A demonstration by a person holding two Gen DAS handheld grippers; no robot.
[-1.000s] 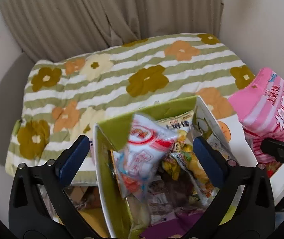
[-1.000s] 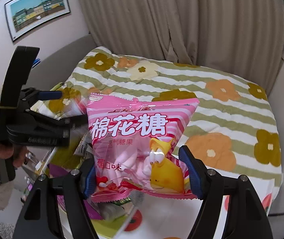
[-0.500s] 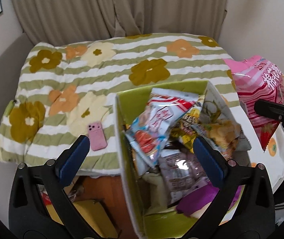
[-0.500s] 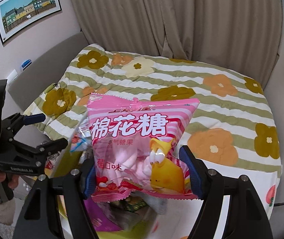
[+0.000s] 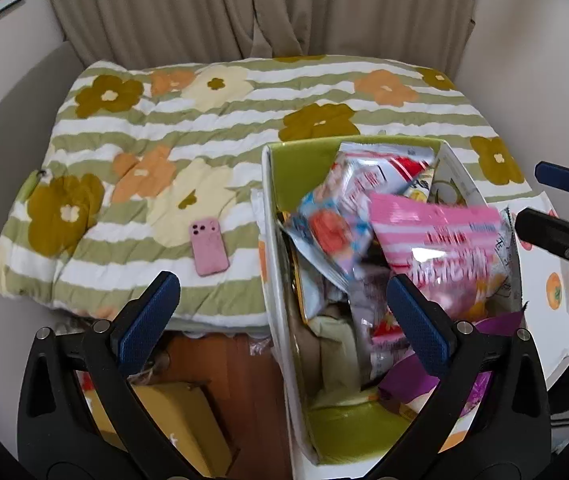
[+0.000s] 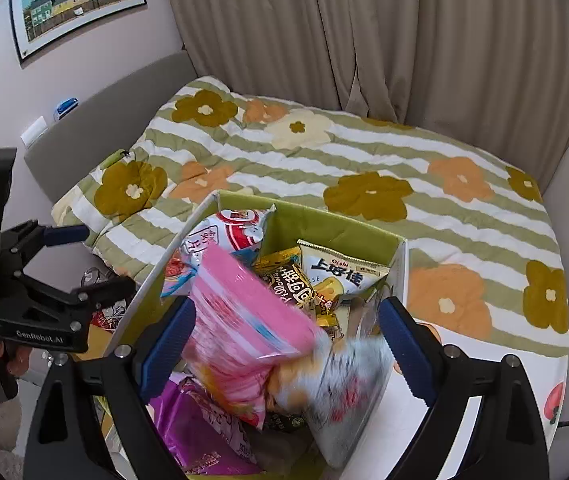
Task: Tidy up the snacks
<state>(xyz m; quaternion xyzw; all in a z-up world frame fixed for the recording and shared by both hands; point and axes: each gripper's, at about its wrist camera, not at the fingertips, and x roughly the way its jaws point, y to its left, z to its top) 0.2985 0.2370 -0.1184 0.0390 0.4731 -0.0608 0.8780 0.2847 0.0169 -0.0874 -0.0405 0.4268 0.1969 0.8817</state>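
You get soft, even daylight through the far curtains [image 5: 260, 4], with faint shadows. The pink bag [image 6: 244, 320] smears with motion blur; fisheye corners bend dark.

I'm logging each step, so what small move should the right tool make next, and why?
Probably lift clear of the box. The right tool has just been opening, and the pink bag is blurred, tipping in among the snacks, so it looks released.

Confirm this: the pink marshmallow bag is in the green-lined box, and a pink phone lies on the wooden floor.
Not quite. The pink marshmallow bag is in the green-lined box, but the pink phone lies on the flowered quilt, as the left wrist view shows.
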